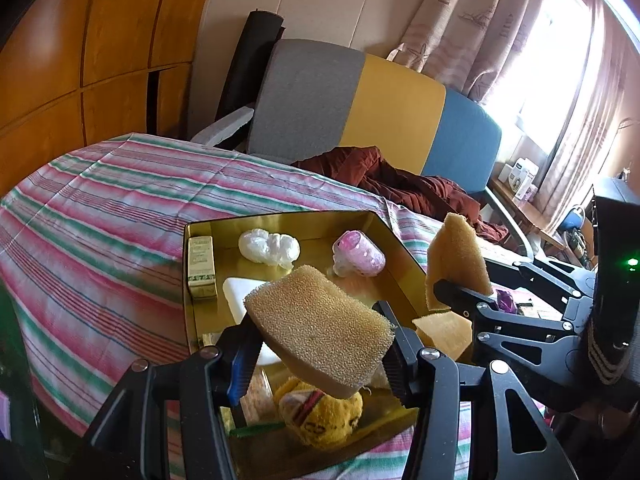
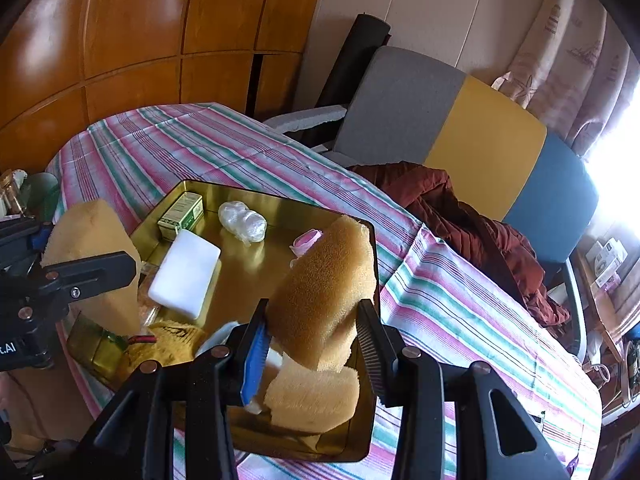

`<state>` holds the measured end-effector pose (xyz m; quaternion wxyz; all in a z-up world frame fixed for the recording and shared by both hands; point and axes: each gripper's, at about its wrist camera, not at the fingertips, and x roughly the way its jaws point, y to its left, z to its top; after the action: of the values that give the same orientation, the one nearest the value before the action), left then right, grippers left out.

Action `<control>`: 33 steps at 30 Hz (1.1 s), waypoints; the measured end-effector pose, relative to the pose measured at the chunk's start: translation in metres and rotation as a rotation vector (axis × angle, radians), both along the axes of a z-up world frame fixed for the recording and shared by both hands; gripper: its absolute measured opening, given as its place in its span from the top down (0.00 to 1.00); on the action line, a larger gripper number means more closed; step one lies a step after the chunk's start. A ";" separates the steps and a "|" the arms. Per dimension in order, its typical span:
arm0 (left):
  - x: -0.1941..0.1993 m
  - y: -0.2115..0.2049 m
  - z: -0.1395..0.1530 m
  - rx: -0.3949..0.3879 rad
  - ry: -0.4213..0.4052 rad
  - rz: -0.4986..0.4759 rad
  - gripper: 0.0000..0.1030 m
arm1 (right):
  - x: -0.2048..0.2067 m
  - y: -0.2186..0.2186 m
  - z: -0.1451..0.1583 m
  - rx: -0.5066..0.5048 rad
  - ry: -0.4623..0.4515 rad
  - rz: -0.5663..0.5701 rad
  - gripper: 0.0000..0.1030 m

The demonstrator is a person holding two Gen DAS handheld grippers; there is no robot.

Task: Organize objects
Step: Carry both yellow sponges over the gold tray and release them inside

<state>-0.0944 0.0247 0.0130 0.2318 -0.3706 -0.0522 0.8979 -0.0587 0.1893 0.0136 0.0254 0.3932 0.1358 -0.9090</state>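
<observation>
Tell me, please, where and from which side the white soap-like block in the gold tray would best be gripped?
Probably across its two long edges, coming from above. The white block lies flat on the gold tray floor, so only its sides offer purchase, and its narrower width suits the tongs. A green box sits beyond its far end, so spanning the length looks more awkward. Both tongs hold sponges now.

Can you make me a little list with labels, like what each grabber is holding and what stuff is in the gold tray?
left gripper: shut on a tan sponge, held above the tray
right gripper: shut on a second sponge
tray: gold, sits on the striped bedspread
in the tray: small green box, white bar, clear plastic bundle, pink item, yellow plush toy, third sponge
behind the bed: grey, yellow and blue chair, dark red jacket
</observation>
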 end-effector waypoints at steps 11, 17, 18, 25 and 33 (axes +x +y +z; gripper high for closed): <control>-0.039 0.012 -0.003 -0.038 0.007 0.003 0.47 | -0.035 0.012 -0.013 -0.003 -0.040 -0.030 0.59; -0.069 0.025 -0.011 -0.112 0.021 0.044 0.42 | -0.070 0.018 -0.020 -0.011 -0.065 -0.075 0.58; -0.073 0.026 -0.013 -0.122 0.016 0.054 0.41 | -0.079 0.018 -0.024 -0.003 -0.084 -0.082 0.56; -0.065 0.029 -0.010 -0.158 0.057 0.088 0.25 | -0.092 0.019 -0.036 -0.032 -0.105 -0.099 0.45; -0.034 0.027 0.013 -0.195 0.155 0.119 0.22 | -0.072 0.018 -0.031 -0.076 -0.089 -0.112 0.36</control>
<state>-0.1280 0.0520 0.0260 0.1443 -0.3170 0.0313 0.9369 -0.1309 0.2073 -0.0169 -0.0047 0.4391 0.0777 -0.8951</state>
